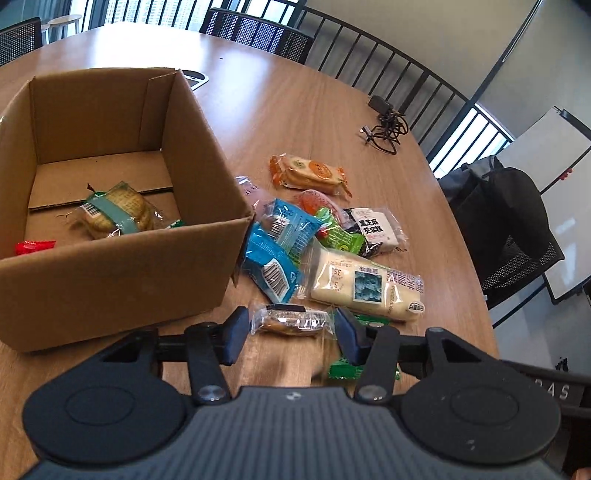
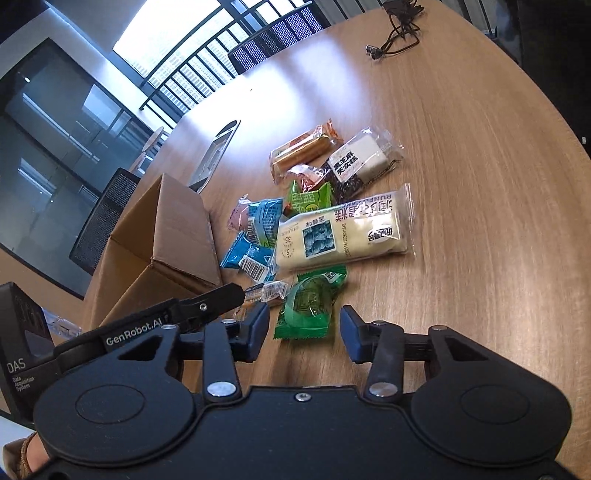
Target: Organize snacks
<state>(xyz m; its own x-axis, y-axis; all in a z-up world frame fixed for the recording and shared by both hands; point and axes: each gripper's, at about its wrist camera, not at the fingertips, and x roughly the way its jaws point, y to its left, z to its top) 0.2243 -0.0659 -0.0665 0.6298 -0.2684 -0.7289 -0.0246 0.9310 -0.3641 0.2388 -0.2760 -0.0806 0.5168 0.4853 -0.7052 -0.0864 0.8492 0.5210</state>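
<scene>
A cardboard box (image 1: 207,147) stands open on the wooden table; inside lie a cracker pack (image 1: 116,212) and a red wrapper (image 1: 35,246). Right of it is a pile of snacks: two blue packs (image 1: 273,262), a long white cake pack (image 1: 365,286), a green pack (image 1: 338,234), an orange pack (image 1: 310,173). My left gripper (image 1: 291,334) is open around a clear-wrapped biscuit pack (image 1: 291,319), jaws on either side, not touching it. My right gripper (image 2: 304,332) is open, a green candy pack (image 2: 310,302) lying between its fingertips. The left gripper also shows in the right wrist view (image 2: 207,304).
A black-and-white pack (image 1: 375,225) and a pink pack (image 1: 317,199) lie in the pile. A black cable bundle (image 1: 388,129) sits far back on the table. Chairs (image 1: 258,33) and a railing ring the table edge. A whiteboard (image 1: 554,192) stands at right.
</scene>
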